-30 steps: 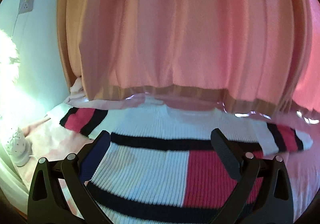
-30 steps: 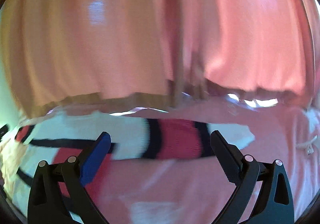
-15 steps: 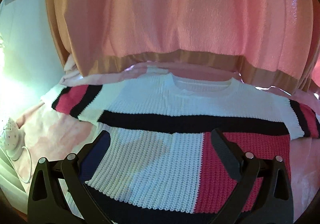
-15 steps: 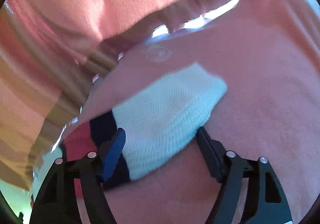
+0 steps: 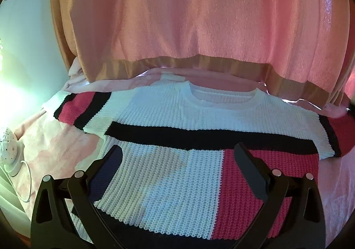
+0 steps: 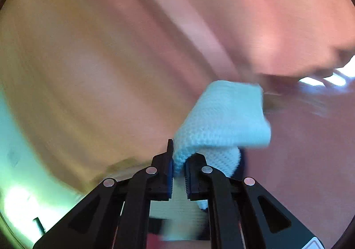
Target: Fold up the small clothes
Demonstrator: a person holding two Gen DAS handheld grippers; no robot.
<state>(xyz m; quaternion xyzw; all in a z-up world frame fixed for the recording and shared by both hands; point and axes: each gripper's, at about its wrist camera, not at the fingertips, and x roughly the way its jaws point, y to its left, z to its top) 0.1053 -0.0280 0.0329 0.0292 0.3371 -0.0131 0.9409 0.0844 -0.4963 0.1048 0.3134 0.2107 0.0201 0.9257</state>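
Observation:
A small knit sweater (image 5: 177, 133), white with black bands and pink-red blocks, lies flat and face up on a pink bed cover (image 5: 55, 144), neck toward the curtain. Its left sleeve (image 5: 79, 109) is spread out to the side. My left gripper (image 5: 179, 160) is open and empty, hovering over the sweater's lower body. My right gripper (image 6: 178, 160) is shut on the white cuff of the right sleeve (image 6: 221, 120) and holds it lifted off the bed; this view is blurred.
A pink curtain (image 5: 188, 15) with a tan hem hangs just behind the sweater. A small white lamp (image 5: 8, 155) with a cord stands at the bed's left edge. A pale wall (image 5: 26, 38) with a socket is at the far left.
My right gripper closed on the right sleeve's white cuff and lifted it, swinging the view up toward the curtain. My left gripper drew back slightly, showing more of the sweater.

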